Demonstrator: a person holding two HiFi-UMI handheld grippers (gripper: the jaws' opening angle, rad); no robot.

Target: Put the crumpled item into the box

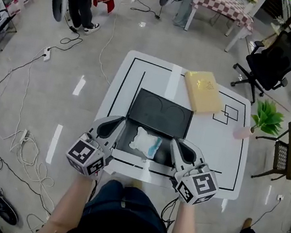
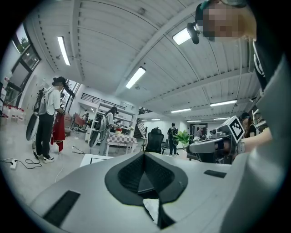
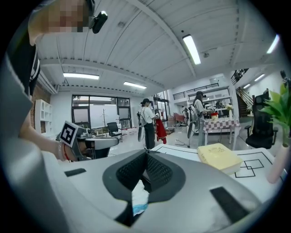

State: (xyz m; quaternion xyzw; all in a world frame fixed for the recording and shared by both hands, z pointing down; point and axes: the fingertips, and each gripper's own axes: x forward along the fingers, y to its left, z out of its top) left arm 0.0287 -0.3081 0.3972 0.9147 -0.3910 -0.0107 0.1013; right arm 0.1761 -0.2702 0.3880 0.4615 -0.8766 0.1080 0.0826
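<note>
- Head view: we see the crumpled item (image 1: 146,141) on the black tray (image 1: 160,113) between our 2 grippers.
- Left gripper (image 2: 144,155) — jaws together, empty.
- Right gripper (image 3: 146,155) — closed, empty.

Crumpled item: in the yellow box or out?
Out. The crumpled item lies on the black tray; the yellow box sits apart, farther back.

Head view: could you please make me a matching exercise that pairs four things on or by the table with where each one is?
Things:
1. crumpled item
2. yellow box
3. plant
4. black tray

Places:
a. at the right edge of the white table, in a pink vase
b. flat in the middle of the table
c. lying on the tray's near part
d. on the table's far side, right of the middle

Pairs: 1-c, 2-d, 3-a, 4-b.
</note>
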